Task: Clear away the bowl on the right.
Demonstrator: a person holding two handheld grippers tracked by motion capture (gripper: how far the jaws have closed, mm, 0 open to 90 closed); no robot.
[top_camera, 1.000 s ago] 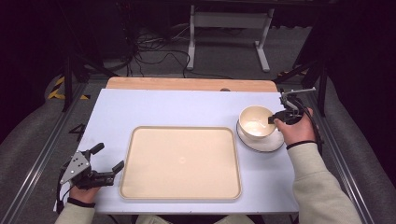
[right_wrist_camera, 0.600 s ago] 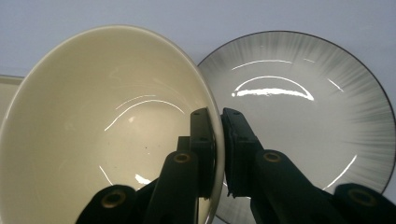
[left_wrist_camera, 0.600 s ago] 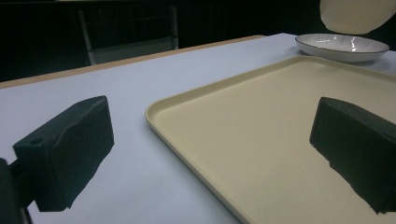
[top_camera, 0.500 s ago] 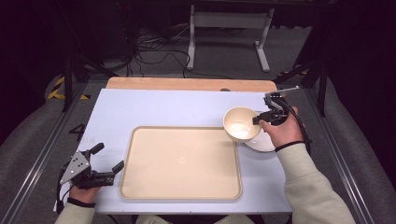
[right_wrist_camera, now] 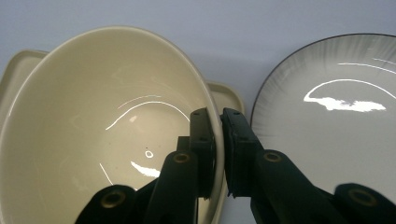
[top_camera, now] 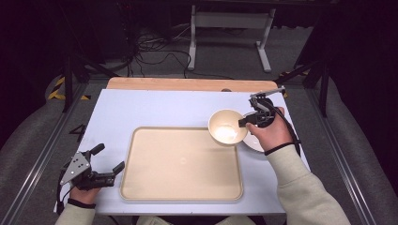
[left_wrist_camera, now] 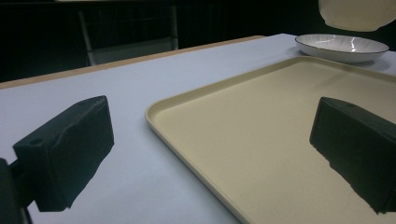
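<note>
Right gripper (top_camera: 244,123) pinches the right rim of a cream round ceramic bowl (top_camera: 227,127), one jaw inside the wall and one outside. The bowl is held off the table, over the far right corner of the cream rectangular plastic tray (top_camera: 182,162). A white shallow plate with dark rim (right_wrist_camera: 336,116) sits on the pale blue table (top_camera: 159,110) just right of the tray. Left gripper (top_camera: 109,161) rests near the tray's near left corner, jaws spread, holding nothing.

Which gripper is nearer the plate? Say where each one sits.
Right. The right gripper holds the bowl by its rim, in the air right beside the plate. The left gripper rests open at the table's near left, across the tray.
</note>
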